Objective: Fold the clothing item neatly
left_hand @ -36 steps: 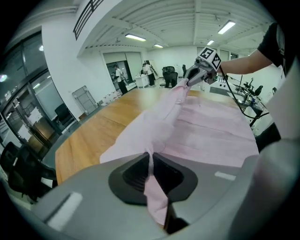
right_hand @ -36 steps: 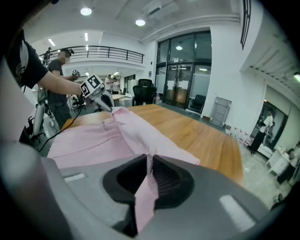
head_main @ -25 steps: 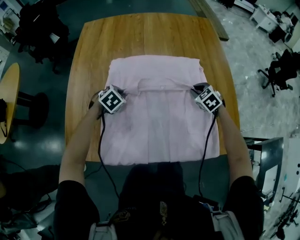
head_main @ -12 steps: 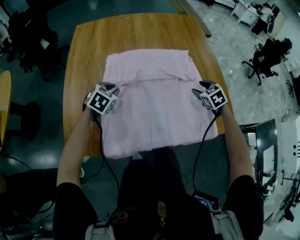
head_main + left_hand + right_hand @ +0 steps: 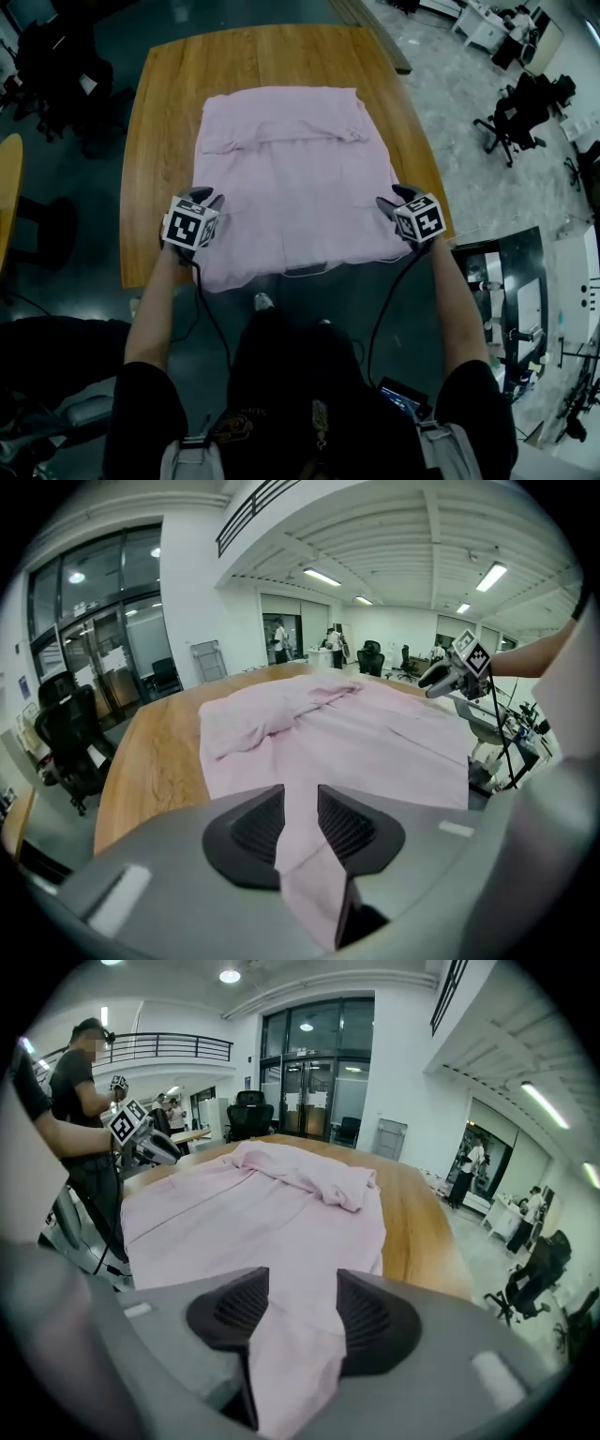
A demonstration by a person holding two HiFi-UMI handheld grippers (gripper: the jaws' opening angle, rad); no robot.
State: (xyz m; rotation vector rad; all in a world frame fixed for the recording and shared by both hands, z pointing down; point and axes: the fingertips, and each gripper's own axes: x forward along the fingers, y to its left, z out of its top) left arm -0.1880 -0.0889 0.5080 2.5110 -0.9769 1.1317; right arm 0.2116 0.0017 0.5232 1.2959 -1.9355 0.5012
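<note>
The garment (image 5: pixel 291 187) is a thin, pale pink shirt-like piece spread flat along the middle of the worktop (image 5: pixel 155 141). Its far end is already turned over into a rumpled band (image 5: pixel 281 131) toward the worktop's far side, and its hem (image 5: pixel 305 269) spills just past the worktop's near edge. I judge the fold to be between steps: the top fold looks done and the lower end is being taken up for the next one. The left claw (image 5: pixel 300 819) sits at the worktop's near left. Its jaws stand only narrowly apart and have just been opening, and a strip of the cloth's side edge runs between the ribbed dark pads. The right claw (image 5: pixel 302 1312) is at the worktop's near right, spread wide after opening, with a soft bunch of cloth lying loosely in the gap. The next move probably calls for both claws to close firmly on matching points of the two side edges. They would then lift together and carry the hem toward the worktop's far side, keeping the cloth taut so that no slack folds in. The fabric looks light, matte and limp, with fine lengthwise creases. The worktop is smooth, warm-grained wood with rounded corners.
</note>
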